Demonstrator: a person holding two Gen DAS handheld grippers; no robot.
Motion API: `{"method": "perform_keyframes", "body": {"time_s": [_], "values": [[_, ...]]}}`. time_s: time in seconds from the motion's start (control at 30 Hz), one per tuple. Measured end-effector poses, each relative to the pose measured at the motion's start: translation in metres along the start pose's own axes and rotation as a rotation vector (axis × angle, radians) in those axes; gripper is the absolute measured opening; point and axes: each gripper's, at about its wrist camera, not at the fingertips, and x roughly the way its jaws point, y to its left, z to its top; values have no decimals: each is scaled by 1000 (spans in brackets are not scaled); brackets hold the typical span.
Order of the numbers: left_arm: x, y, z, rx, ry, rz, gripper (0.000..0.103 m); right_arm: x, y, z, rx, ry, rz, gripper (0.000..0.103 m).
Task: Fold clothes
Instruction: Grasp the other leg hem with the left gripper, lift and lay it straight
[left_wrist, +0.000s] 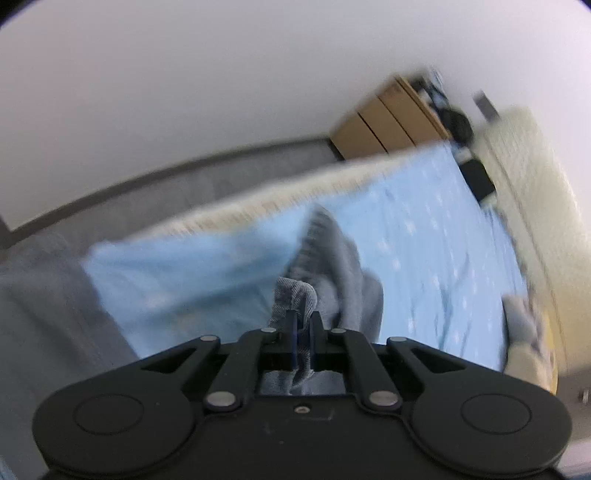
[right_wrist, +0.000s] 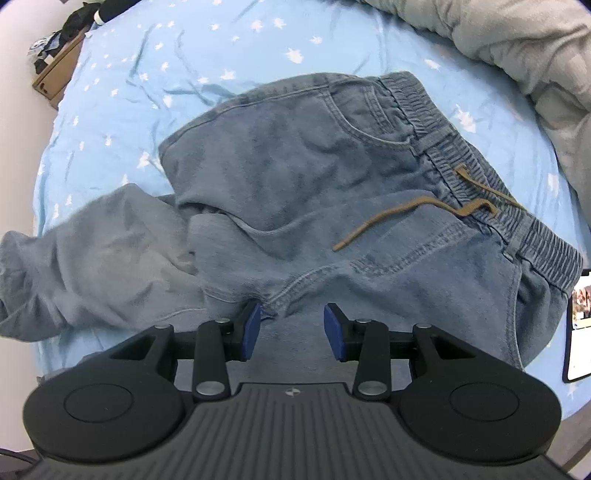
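Note:
Blue denim trousers (right_wrist: 314, 162) with an elastic waistband and a tan drawstring (right_wrist: 413, 210) lie on a light blue star-print bedsheet (right_wrist: 122, 85). One leg (right_wrist: 96, 258) trails to the left, rumpled. My right gripper (right_wrist: 291, 326) is open, its blue pads just above the near edge of the trousers at the crotch seam. In the left wrist view my left gripper (left_wrist: 303, 332) is shut on a bunched fold of the denim (left_wrist: 295, 295) and holds it lifted above the bed; more grey-blue cloth (left_wrist: 343, 266) hangs beyond it. That view is blurred.
A grey duvet (right_wrist: 524, 48) is piled at the upper right. A phone or tablet (right_wrist: 580, 328) lies at the bed's right edge. A cardboard box (left_wrist: 388, 118) with dark items stands by the wall. Grey floor (left_wrist: 44, 332) lies left of the bed.

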Motion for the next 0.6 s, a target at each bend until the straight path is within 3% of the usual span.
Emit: {"method": "perform_keyframes", "body": {"time_s": [0.23,0.4,0.6], "values": [[-28,55,44,-132,-77,18,4,-15,2,3,-3,-34,-31,40],[-57,72,55,-211,-100,-40,4,-29,-5,1,17,-64,-61,40],[-88,111,84,-287,-201,-71,4,-38,-7,-7,37,-84,-87,40]]}}
